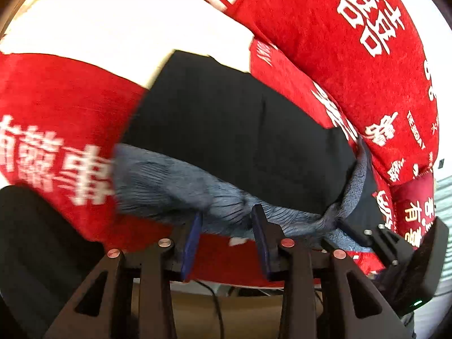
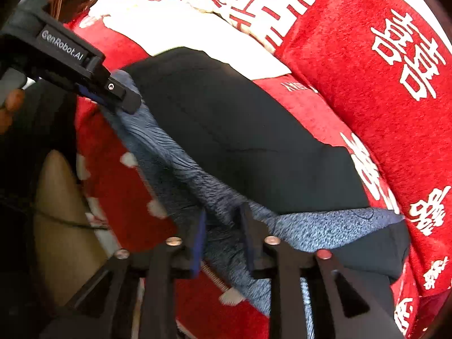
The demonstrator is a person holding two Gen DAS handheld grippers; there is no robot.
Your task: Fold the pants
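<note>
Black pants (image 1: 226, 127) (image 2: 240, 141) with a blue-grey fleece lining (image 1: 158, 180) (image 2: 183, 175) lie folded over on a red bedspread, the lining showing along the near edge. My left gripper (image 1: 226, 221) is open; its blue pads stand apart at the lining's edge, with red cloth showing in the gap. In the right wrist view the left gripper (image 2: 127, 99) rests its tip on the lining's far-left corner. My right gripper (image 2: 223, 220) is open, with fleece lying between its parted fingers. It also shows at the lower right as the right gripper (image 1: 350, 226), at the waist end.
The red bedspread (image 1: 56, 99) (image 2: 367, 84) bears large white characters and a white panel (image 1: 113, 22). A red bulge of bedding (image 1: 339, 42) rises behind the pants. Past the near bed edge lie a wooden floor (image 1: 240, 310) and a cable. A hand (image 2: 11, 104) holds the left gripper.
</note>
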